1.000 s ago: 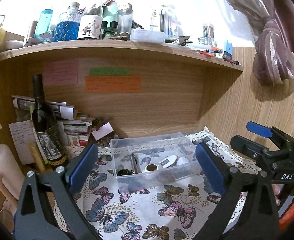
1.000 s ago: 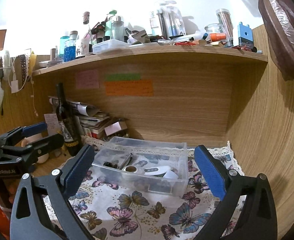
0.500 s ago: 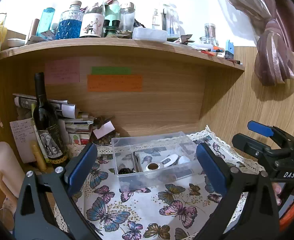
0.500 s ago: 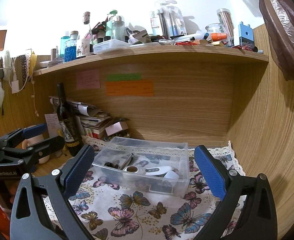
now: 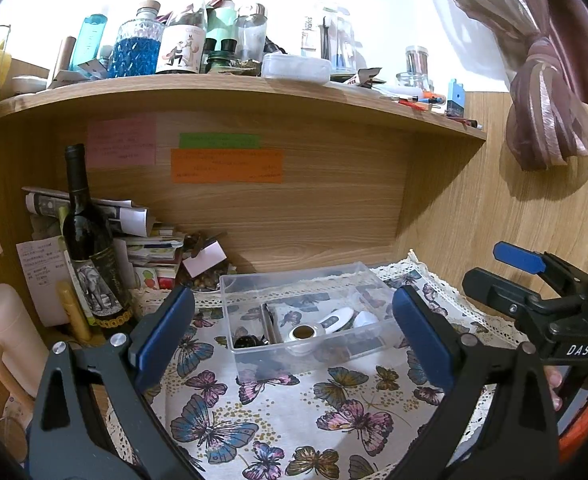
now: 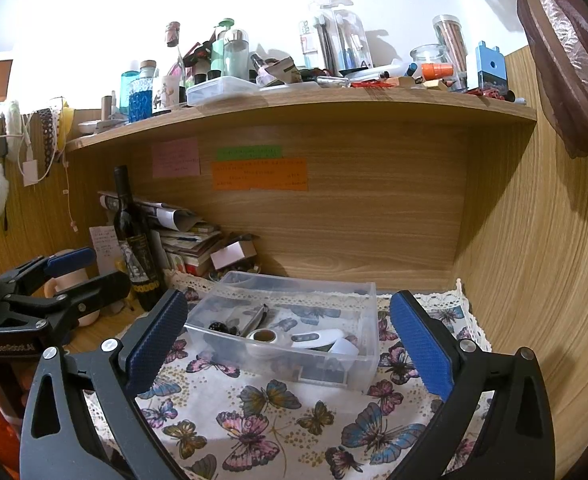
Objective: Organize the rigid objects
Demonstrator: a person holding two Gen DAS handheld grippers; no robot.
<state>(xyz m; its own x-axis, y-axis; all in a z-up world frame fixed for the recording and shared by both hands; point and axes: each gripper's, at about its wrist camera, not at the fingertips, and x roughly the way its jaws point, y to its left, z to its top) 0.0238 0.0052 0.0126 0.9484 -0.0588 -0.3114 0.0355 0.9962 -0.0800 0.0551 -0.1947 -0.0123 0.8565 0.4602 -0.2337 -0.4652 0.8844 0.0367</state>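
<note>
A clear plastic bin point(image 5: 230, 312) stands on a butterfly-print cloth point(image 5: 278, 412) under a wooden shelf. In it lie a roll of white tape point(image 5: 304, 333), a white thermometer point(image 5: 337, 317), a metal clip point(image 5: 269, 323) and a small black object point(image 5: 246, 341). The bin also shows in the right wrist view point(image 6: 363, 364). My left gripper point(image 5: 294, 332) is open and empty, held back from the bin. My right gripper point(image 6: 286, 336) is open and empty, also in front of the bin. Each gripper shows at the edge of the other's view.
A dark wine bottle point(image 5: 90, 240), stacked papers point(image 5: 142, 240) and a pink vase point(image 5: 10, 340) stand at the left. The shelf point(image 5: 254, 92) above is crowded with bottles and jars. A wooden side wall point(image 6: 533, 260) closes the right. A curtain point(image 5: 545, 80) hangs at upper right.
Both grippers have drawn back and up slightly, so the bin sits a little lower and smaller in view. Both stay open and empty.
</note>
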